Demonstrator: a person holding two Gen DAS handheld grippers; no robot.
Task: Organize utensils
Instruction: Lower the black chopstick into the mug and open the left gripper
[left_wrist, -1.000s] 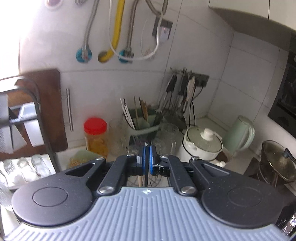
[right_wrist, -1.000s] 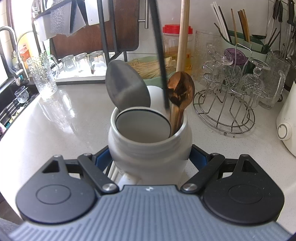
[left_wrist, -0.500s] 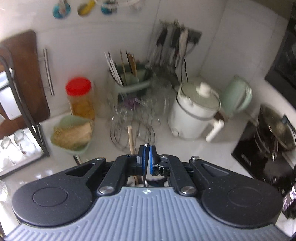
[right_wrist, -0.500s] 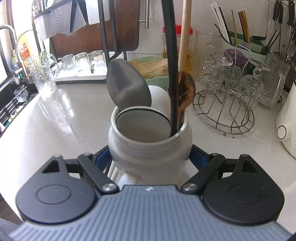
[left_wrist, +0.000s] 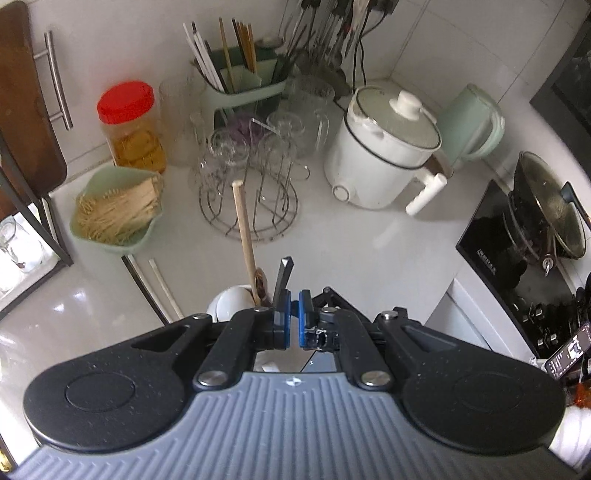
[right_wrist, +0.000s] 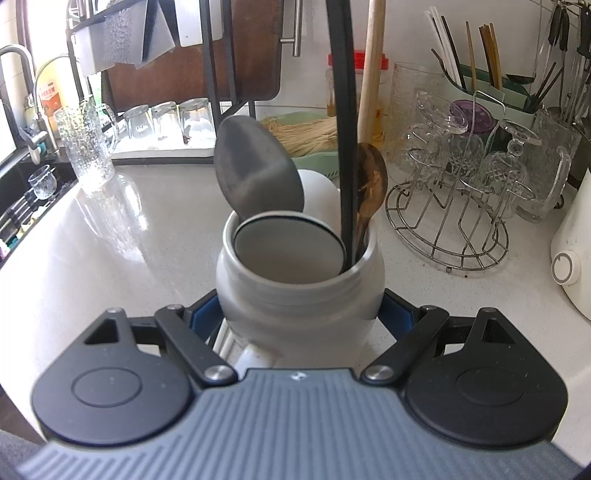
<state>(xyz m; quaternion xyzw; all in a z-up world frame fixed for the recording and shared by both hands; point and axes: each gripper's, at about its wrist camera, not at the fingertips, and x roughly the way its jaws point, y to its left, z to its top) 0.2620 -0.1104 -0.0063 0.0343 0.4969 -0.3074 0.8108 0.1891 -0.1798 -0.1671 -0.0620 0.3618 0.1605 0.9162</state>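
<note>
Crock (right_wrist: 299, 291) stands on the white counter (right_wrist: 147, 251), clamped between the right gripper's (right_wrist: 301, 314) blue pads, one on each flank. Inside it, left to right: a grey metal spoon bowl (right_wrist: 258, 173) leaning up and left, a white ladle (right_wrist: 319, 195) behind it, a black handle (right_wrist: 345, 122) rising straight out of frame, then a wooden spoon (right_wrist: 369, 184) with its pale handle beside the black one. A flat round white piece (right_wrist: 290, 247) with a dark edge covers most of the mouth.

Left gripper (left_wrist: 291, 319) hovers above the crock, pads nearly together; the black handle's tip (left_wrist: 283, 275) shows just ahead of them, grip on it can't be confirmed. Wooden handle (left_wrist: 243, 225) sticks up just left of that.

Around: glasses (right_wrist: 166, 118) under the rack at left, green bowl (left_wrist: 114, 210) of sticks, wire glass stand (right_wrist: 447, 221), white cooker (left_wrist: 384, 147) at right.
</note>
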